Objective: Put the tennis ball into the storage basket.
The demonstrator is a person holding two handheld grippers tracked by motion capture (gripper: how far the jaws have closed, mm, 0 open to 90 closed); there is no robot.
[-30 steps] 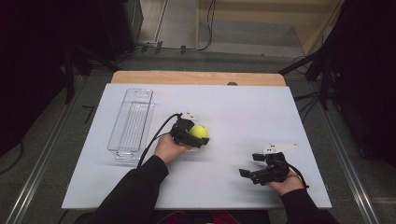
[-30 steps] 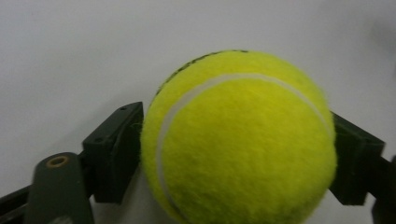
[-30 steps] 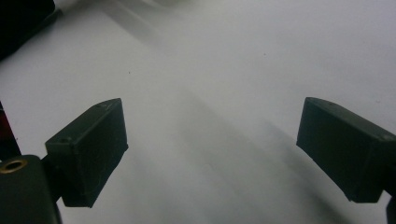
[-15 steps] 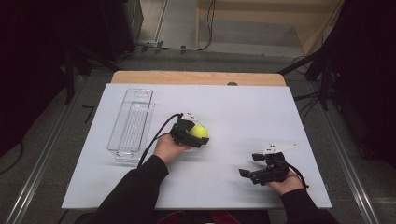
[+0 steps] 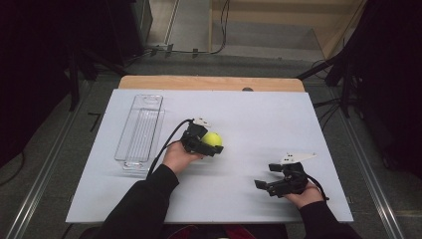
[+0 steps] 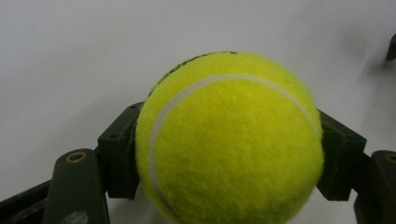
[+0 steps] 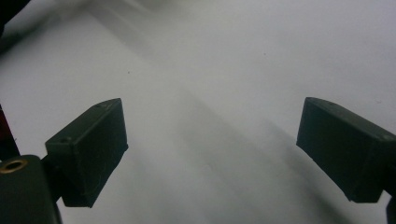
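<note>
A yellow-green tennis ball [image 5: 213, 138] sits at the middle of the white board [image 5: 259, 124], and my left gripper [image 5: 211, 143] is shut on it. In the left gripper view the ball [image 6: 229, 140] bulges between the two black pads [image 6: 119, 154], which press on its left and right sides. My right gripper [image 5: 266, 175] rests low over the board at the front right. Its jaws point left and stand wide open. The right gripper view shows bare white board between its pads [image 7: 91, 149].
A clear plastic tray [image 5: 139, 132] lies lengthwise at the board's left side, to the left of the ball. A wooden table edge [image 5: 209, 83] runs along the back. Dark stands and cables surround the table.
The left hand and the ball have barely shifted. The right gripper has stayed in place.
</note>
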